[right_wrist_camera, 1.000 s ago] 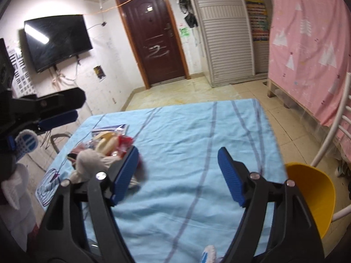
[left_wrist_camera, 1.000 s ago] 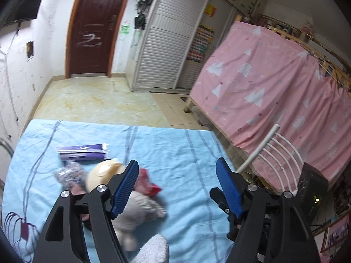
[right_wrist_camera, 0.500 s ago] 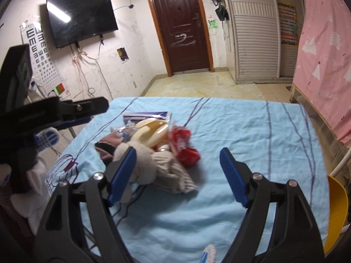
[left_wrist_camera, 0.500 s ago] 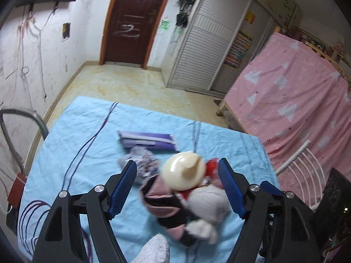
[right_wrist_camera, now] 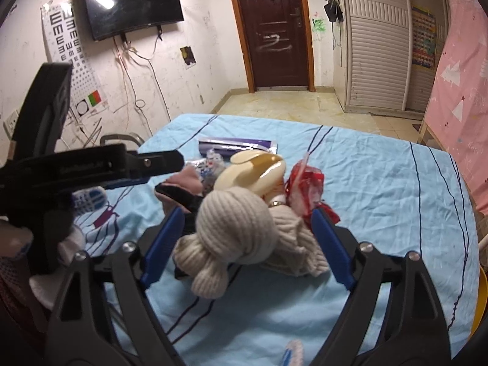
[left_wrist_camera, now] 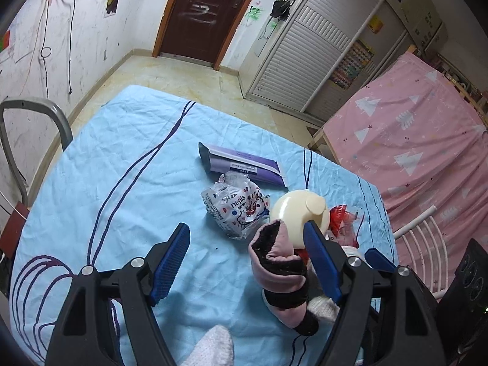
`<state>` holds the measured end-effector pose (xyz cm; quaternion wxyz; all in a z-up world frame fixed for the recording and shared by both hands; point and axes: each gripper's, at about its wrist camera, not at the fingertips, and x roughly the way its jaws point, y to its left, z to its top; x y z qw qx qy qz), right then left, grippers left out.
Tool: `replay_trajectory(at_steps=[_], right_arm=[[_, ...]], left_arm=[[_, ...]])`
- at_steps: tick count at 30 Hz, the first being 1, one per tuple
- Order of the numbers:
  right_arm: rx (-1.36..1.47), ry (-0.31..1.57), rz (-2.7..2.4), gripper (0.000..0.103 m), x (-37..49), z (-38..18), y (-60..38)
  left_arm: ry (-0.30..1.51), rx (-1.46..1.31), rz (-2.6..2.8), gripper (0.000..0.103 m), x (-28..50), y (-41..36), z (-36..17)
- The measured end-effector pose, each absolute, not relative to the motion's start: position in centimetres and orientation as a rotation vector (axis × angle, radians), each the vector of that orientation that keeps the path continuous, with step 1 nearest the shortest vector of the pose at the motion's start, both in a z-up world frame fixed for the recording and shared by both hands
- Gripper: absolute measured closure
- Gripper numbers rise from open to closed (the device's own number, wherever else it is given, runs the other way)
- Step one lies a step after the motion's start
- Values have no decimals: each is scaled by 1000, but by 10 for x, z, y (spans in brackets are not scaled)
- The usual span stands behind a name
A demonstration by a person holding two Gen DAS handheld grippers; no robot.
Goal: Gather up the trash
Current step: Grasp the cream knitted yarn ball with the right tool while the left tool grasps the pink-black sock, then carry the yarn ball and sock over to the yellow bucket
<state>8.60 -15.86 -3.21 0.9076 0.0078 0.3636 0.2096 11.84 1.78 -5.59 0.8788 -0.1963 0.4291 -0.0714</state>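
Observation:
A pile lies on the blue tablecloth [left_wrist_camera: 122, 164]: a purple box [left_wrist_camera: 241, 164], a crumpled clear "nepia" wrapper [left_wrist_camera: 236, 204], a cream bottle [left_wrist_camera: 300, 213], a red wrapper [left_wrist_camera: 343, 216], a pink and black glove [left_wrist_camera: 280, 262]. My left gripper [left_wrist_camera: 247, 259] is open above the cloth, its right finger against the glove and bottle. My right gripper [right_wrist_camera: 248, 241] is open around a cream knitted glove [right_wrist_camera: 235, 228], with the bottle [right_wrist_camera: 256, 170] and red wrapper [right_wrist_camera: 305, 189] just beyond. The left gripper's body [right_wrist_camera: 91, 167] shows at its left.
A grey chair frame [left_wrist_camera: 27, 128] stands at the table's left edge, a white chair back [left_wrist_camera: 424, 238] and a yellow seat [right_wrist_camera: 482, 299] at its right. A pink curtain [left_wrist_camera: 427, 152] hangs to the right. A door [right_wrist_camera: 271, 27] and wardrobe are beyond.
Both grippers have moved closer to the pile. The left one has swung so the pile sits at its right finger. The right one now frames the knitted glove.

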Motion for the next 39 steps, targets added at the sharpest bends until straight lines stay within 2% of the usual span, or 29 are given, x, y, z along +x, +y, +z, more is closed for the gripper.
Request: replay_trajectory(at_steps=[2,3,4,10,23,24,28,29,33,39], right_arm=[[-2,760,427,24,87,-35,-154],[-11,765,428,28,88,-37,-152],[-20,769,429,37,87,-39,-150],[2,734,439,54,81,-38,-154],[176,688,454,54,73,-20,-203],[184,686,458,54,72,-19,-205],[204,674,464,54,69,-16,-211],[205,671,462,54,68,-16,-213],[204,665,455,54,66,-16,-216],[223,635,454,54,61,-10,-228]], left_arm=[[900,-413,-153,36,120,18,-58],[904,-415,-156,36,120,17,-60],[910,-419,-158,35,121,17,-61],[933,-432,-170,31,124,12,-67],[950,-335,-187,32,124,-24,-73],[950,-326,-183,35,124,-26,-74],[964,-278,-165,69,126,-35,-79],[966,-274,-170,73,126,-35,-80],[950,-253,-160,77,122,-40,-76],[911,-242,-152,77,113,-40,-62]])
